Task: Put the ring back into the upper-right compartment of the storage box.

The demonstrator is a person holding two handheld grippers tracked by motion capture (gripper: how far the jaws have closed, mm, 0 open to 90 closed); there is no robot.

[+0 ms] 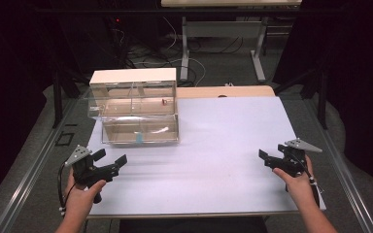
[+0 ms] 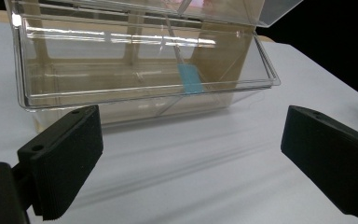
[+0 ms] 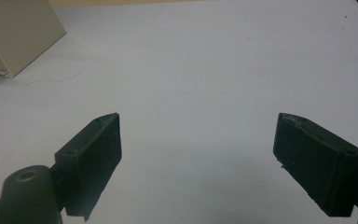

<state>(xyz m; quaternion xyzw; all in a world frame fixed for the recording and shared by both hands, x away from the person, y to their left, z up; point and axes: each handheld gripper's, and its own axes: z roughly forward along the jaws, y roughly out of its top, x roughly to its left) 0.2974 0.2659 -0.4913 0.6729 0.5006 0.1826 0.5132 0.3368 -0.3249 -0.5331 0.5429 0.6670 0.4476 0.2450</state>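
Two claws, both mine, both spread wide with nothing between the pads. My left gripper [image 1: 108, 161] hovers low over the white table [image 1: 213, 145], just in front of the clear plastic case [image 1: 135, 108]; my right gripper [image 1: 268, 160] hangs well apart from it, near the right edge of the table.

That case stands at the far left of the table, and the left gripper view looks straight at its lower front tray [image 2: 144, 88], which seems tipped open toward me. Inside lies a small blue piece [image 2: 190, 78] against a thin clear divider. On the upper level, in the high view, I can make out a tiny red thing [image 1: 164, 101], too small to tell what it is.

I judge the case light, stiff and slick: thin transparent walls that would flex or crack under a hard squeeze, and smooth faces my pads could slide off. The beige top [image 1: 133, 75] looks sturdier. For the tray, I would take the front lip near its middle, pinching gently across the thin edge. The blue piece looks small and light; I would come in from above, clear of the divider, and close softly
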